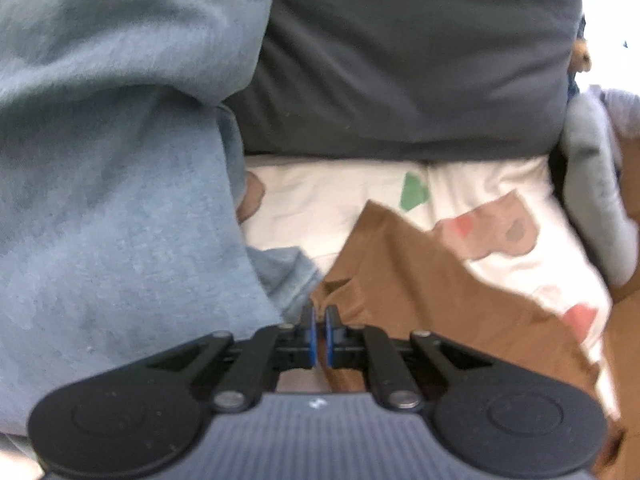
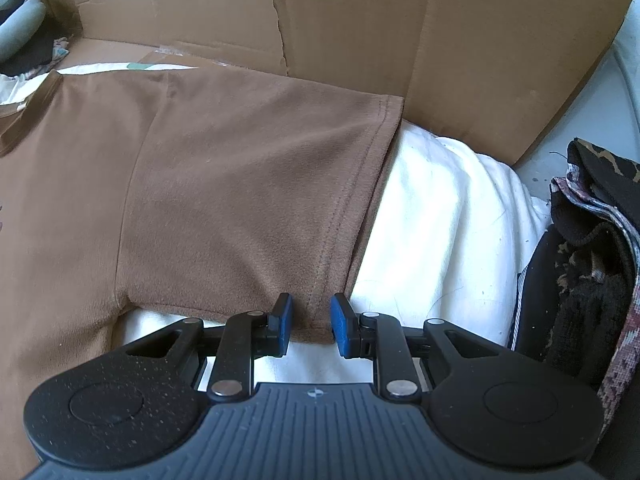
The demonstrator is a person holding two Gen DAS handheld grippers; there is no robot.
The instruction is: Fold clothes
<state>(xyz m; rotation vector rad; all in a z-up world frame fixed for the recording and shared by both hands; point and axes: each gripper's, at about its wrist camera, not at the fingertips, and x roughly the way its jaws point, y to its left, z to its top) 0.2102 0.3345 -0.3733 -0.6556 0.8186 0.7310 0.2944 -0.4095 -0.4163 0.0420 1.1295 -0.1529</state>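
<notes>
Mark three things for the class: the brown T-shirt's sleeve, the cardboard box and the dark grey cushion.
brown T-shirt's sleeve (image 2: 260, 184): right wrist view, on the flat middle of the sleeve.
cardboard box (image 2: 500, 48): right wrist view, on its upright wall.
dark grey cushion (image 1: 412, 60): left wrist view, on its front face.

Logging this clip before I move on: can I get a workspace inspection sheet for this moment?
Surface: white printed sheet.
Job's things: brown T-shirt spread flat; blue-grey garment bunched beside it.
Clutter: dark patterned fabrics.
Grippers: left gripper shut at the brown shirt's edge, grip unclear; right gripper part open, sleeve hem between its pads.
Cables: nothing seen.
Surroundings: cardboard, dark grey cushion.
</notes>
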